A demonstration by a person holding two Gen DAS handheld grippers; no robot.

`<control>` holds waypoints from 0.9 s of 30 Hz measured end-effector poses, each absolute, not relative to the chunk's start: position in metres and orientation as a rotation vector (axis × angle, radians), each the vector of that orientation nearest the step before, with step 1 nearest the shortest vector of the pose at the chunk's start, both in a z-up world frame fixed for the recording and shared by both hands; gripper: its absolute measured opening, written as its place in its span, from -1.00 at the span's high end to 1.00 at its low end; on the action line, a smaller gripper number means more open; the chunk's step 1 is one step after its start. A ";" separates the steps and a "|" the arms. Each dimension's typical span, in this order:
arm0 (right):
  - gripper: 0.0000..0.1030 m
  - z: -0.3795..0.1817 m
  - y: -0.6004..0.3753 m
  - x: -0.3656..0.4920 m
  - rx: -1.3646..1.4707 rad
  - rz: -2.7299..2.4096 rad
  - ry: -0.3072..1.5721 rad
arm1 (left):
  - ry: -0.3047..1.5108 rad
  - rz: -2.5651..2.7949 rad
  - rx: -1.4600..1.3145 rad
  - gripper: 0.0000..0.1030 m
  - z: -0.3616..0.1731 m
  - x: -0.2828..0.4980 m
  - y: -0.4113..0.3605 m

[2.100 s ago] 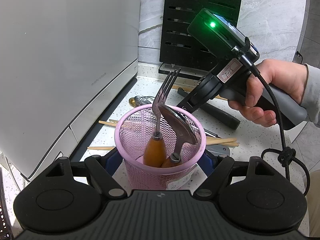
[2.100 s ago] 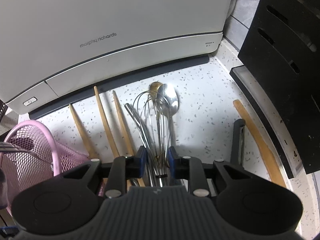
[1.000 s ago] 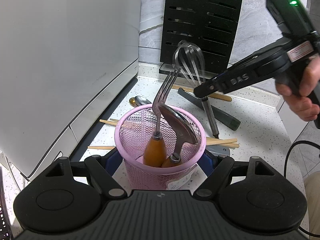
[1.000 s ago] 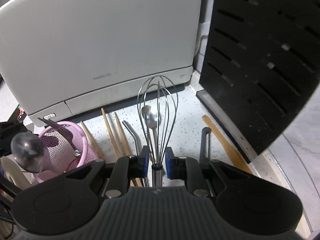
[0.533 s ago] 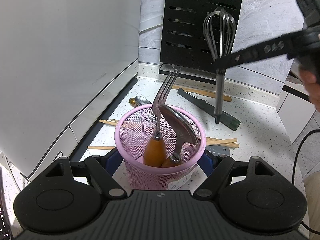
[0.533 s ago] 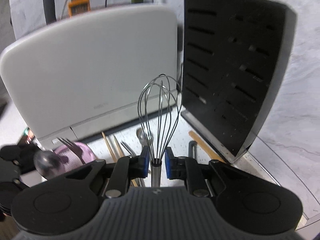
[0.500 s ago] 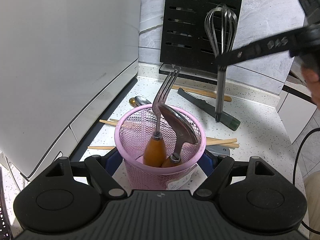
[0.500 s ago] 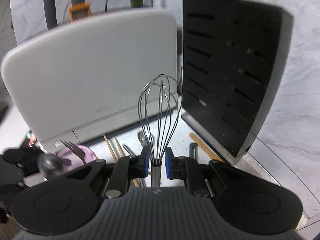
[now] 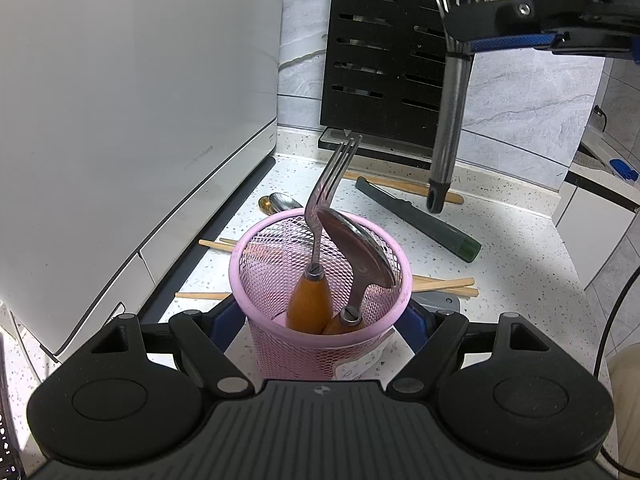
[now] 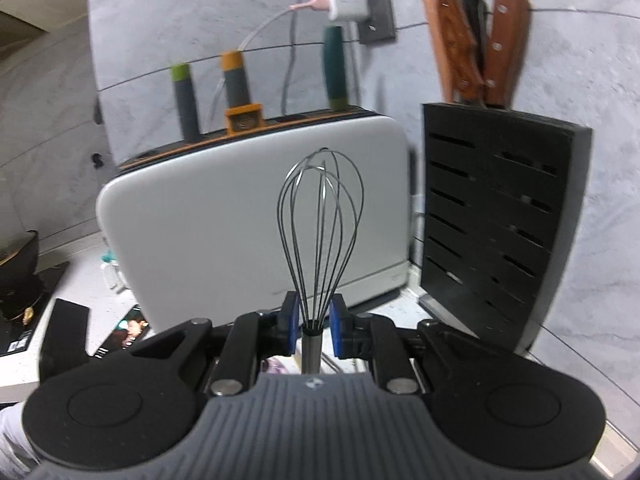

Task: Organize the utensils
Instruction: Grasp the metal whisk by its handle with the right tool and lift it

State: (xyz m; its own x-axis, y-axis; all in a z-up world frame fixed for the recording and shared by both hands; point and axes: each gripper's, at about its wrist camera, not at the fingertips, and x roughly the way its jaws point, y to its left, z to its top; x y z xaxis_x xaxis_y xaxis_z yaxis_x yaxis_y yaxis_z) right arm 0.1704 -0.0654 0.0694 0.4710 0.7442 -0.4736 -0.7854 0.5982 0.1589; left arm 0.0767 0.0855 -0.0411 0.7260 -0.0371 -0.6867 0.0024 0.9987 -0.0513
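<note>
Utensils first: the whisk [image 10: 321, 240] is up in the air, pinched by the right gripper [image 10: 314, 322]. Its blue pads [image 10: 291, 320] are closed tight on the top of the steel handle, right where the wires start, with the wire head pointing away from the camera and a bit up. From the left wrist view the whisk [image 9: 448, 120] hangs handle-down off that gripper [image 9: 464, 40], well clear of the bench [image 9: 520, 248], over the back part of it in front of the black knife block [image 9: 380, 60]. The gripper reaches in from the right edge of the view, roughly level. No hand visible on it here.

The left gripper [image 9: 320, 320] is clamped around the pink mesh cup [image 9: 320, 344], jaws spread fairly wide, one blue pad pressing each side of it. It's angled down at the bench, and the cup sits near the front, close to the white appliance [image 9: 120, 120] on the left side. Inside the cup: a fork [image 9: 320, 216] and a spoon [image 9: 360, 256], both wooden-handled, handles down, heads leaning out over the rim.

Loose on the bench behind the cup: chopsticks [image 9: 444, 283], another spoon [image 9: 280, 202] near the appliance, a dark green-handled tool [image 9: 420, 220] and a wooden stick [image 9: 400, 186] along the back by the block.
</note>
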 end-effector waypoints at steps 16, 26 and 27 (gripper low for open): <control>0.74 0.044 -0.041 0.161 -0.019 1.039 0.520 | 0.758 -0.022 -0.052 -0.78 -0.041 0.077 0.086; 0.74 0.020 -0.033 0.156 -0.120 1.045 0.547 | 0.758 -0.021 -0.053 -0.79 -0.041 0.077 0.085; 0.74 0.017 -0.032 0.155 -0.131 1.046 0.549 | 0.758 -0.022 -0.054 -0.79 -0.041 0.077 0.085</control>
